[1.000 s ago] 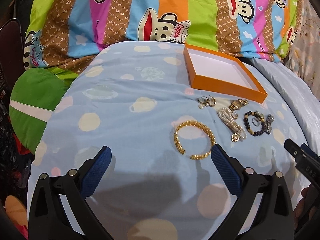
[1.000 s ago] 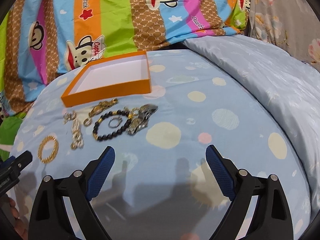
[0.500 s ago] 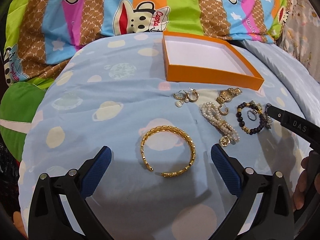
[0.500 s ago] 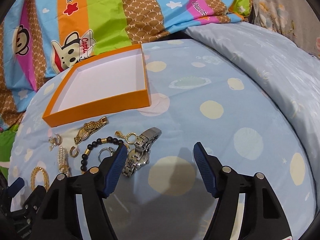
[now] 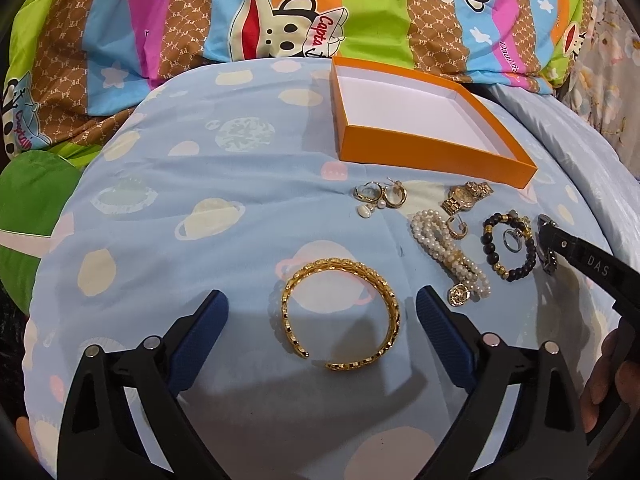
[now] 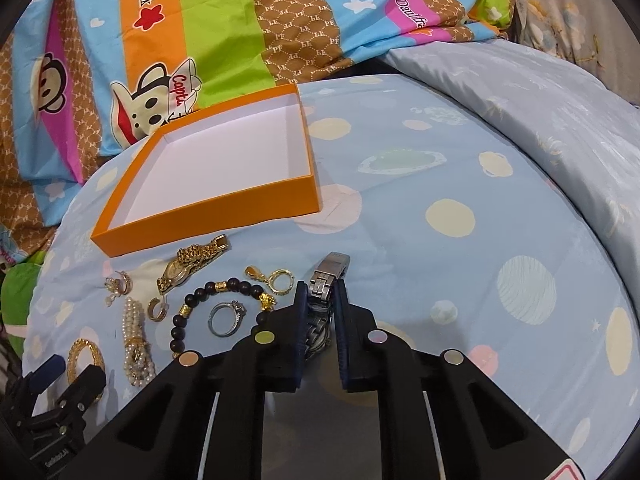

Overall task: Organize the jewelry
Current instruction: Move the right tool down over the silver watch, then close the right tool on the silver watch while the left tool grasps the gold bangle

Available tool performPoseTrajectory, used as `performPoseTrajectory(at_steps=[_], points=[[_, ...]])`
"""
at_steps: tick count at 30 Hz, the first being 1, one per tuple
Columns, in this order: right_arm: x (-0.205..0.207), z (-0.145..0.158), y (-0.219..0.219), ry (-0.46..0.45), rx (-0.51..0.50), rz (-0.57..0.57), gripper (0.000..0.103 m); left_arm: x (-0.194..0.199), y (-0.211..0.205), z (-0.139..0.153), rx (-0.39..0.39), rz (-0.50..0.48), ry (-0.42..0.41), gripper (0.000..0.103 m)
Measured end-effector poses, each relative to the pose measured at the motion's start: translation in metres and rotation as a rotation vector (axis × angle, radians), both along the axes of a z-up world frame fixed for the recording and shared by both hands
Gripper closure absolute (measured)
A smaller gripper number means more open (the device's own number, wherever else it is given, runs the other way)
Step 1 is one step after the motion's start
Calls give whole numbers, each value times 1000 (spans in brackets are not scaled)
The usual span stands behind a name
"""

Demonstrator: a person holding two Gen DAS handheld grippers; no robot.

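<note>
The bed (image 6: 460, 184) is soft and domed, so anything dropped could roll or sink into a fold; to the right it falls away under a grey quilt (image 6: 560, 128), the only wide open stretch of cloth. The striped blanket (image 5: 200, 20) rises just behind the box (image 6: 208, 216), so approaches from behind look cramped, while the near wall faces the jewelry with a bare strip of sheet between.

The box stands empty; all pieces lie on the sheet in front of it. The right gripper (image 6: 321, 294) has its jaws pressed together on the silver watch (image 6: 330, 272), band end poking forward past the tips. The band is jointed, so on a lift the loose part may swing and drag the gold charm (image 6: 280, 280) or bead bracelet (image 6: 224, 292) lying just beside it. How much of the watch sits between the pads is hard to judge, since the gripper body hides it, and a thin bite could let it slip.

The left gripper (image 5: 322, 312) is spread wide, low over the bangle (image 5: 340, 316), which lies between its fingers without touching them. The bangle is open-ended and may twist or spring sideways when squeezed, toward the pearls (image 5: 448, 256) near its right. The gold watch (image 5: 464, 196), hoop earrings (image 5: 380, 196) and ring (image 6: 228, 318) lie clustered, leaving little room for fingers between them.
</note>
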State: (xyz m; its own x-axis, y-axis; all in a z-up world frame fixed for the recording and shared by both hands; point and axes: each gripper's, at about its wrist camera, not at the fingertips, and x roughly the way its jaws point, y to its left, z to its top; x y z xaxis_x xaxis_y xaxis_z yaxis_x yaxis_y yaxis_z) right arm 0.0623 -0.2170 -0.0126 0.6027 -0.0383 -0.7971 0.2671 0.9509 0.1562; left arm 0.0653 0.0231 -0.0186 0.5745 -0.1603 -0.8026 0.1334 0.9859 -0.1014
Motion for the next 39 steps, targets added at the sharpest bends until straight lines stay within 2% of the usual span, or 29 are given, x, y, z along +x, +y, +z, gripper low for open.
performPoseTrajectory(at_steps=[8, 10, 18, 22, 28, 32, 36, 39], points=[[-15, 1, -5, -10, 24, 10, 92, -5, -7, 2, 15, -39, -20, 37], [-20, 1, -6, -10, 26, 12, 92, -7, -8, 3, 17, -50, -23, 47], [-34, 1, -6, -6, 20, 23, 91, -11, -5, 4, -35, -63, -16, 48], [-38, 1, 2, 2, -17, 39, 78, -12, -4, 4, -42, -60, -17, 48], [-43, -2, 5, 4, -26, 44, 71, -14, -6, 4, -36, -53, -24, 47], [-43, -2, 6, 4, -32, 46, 72, -13, -1, 4, -34, -25, -29, 41], [-46, -3, 6, 0, -36, 35, 79, -12, 4, 4, -49, -4, -30, 39], [-49, -3, 6, -2, -41, 38, 79, -13, 7, 6, -50, 12, -39, 29]])
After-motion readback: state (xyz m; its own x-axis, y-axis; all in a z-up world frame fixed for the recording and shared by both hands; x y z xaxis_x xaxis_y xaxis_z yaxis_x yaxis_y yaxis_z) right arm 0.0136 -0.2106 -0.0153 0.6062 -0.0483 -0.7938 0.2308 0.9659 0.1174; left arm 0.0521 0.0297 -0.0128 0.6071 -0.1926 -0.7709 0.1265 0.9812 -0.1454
